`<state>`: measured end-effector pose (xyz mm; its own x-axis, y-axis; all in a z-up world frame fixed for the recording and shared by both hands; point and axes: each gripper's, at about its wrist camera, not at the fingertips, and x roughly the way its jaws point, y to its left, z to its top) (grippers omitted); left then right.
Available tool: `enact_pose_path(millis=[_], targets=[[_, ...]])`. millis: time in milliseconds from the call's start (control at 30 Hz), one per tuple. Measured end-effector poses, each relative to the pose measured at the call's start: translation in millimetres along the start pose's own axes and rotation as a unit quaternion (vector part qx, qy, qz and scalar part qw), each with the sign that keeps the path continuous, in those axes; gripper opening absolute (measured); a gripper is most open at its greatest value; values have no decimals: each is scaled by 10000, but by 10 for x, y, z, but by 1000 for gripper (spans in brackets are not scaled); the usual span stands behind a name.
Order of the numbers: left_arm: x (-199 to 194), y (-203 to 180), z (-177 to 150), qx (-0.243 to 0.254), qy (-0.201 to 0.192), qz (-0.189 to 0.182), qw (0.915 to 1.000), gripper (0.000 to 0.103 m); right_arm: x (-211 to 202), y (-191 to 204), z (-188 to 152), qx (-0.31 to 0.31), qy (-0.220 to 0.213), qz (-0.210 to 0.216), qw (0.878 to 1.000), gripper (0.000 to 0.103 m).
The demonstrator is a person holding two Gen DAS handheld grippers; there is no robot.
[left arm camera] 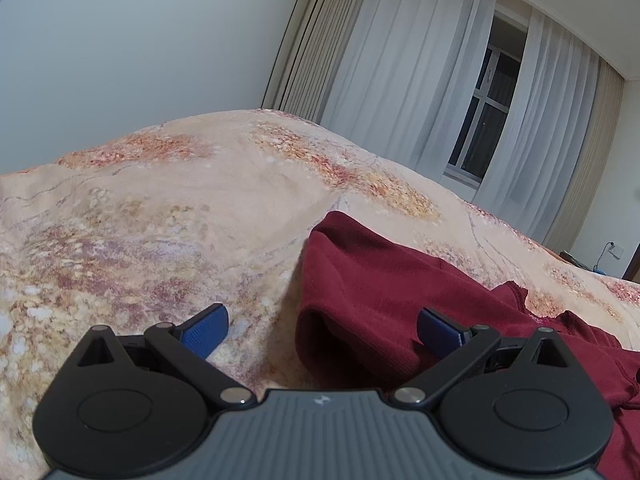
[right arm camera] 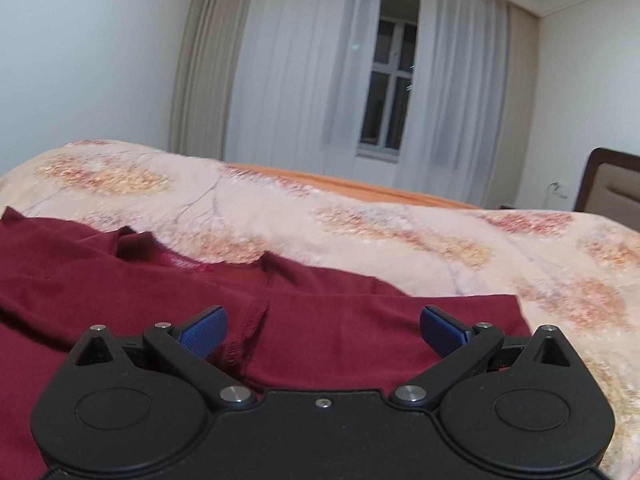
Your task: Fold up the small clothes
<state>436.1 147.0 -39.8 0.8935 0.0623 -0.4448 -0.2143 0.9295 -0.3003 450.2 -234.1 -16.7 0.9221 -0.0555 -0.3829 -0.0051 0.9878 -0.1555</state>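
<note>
garment: maroon top (right arm camera: 340, 320) spread on floral bed (right arm camera: 400, 216) for folding | left claw (left arm camera: 322, 334): spread, empty, at top's folded edge | right claw (right arm camera: 324, 332): spread, empty, over top's hem

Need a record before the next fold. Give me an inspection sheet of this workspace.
Surface: bed with floral bedspread, rumpled.
Job's things: dark red garment lying on the bedspread, partly folded, one fold edge raised in the left view.
Clutter: nothing seen.
Grippers: left claw open, nothing between the pads; right claw open above the garment, not gripping.
Cables: a cord at a wall socket.
Surroundings: white curtains, window, headboard.
</note>
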Motion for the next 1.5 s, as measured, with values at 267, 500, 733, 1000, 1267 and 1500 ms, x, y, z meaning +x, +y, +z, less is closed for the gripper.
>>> enact_pose_path(millis=[267,500,733,1000,1267,1500], targets=[[5,-5,-12,55,6,32,10000,103,-118,-82,7,309,-477,-384,9976,102],[24,-17,-22,142,36,93,9998,103,74,35,-60,-16,209,100,9997,102],[41,-32,-3,205,140,139,9996,103,222,68,-110,-166,824,96,9964,102],[-399,-66,215,-43,598,-74,9982,103,-773,-411,-128,74,397,645,9971,102],[-1380,-240,-103,336,815,-356,9955,103,-1927,-673,-449,204,254,1120,9932,102],[-2062,-302,-571,630,1072,-563,9906,103,-2639,-613,-826,161,211,1363,9903,102]])
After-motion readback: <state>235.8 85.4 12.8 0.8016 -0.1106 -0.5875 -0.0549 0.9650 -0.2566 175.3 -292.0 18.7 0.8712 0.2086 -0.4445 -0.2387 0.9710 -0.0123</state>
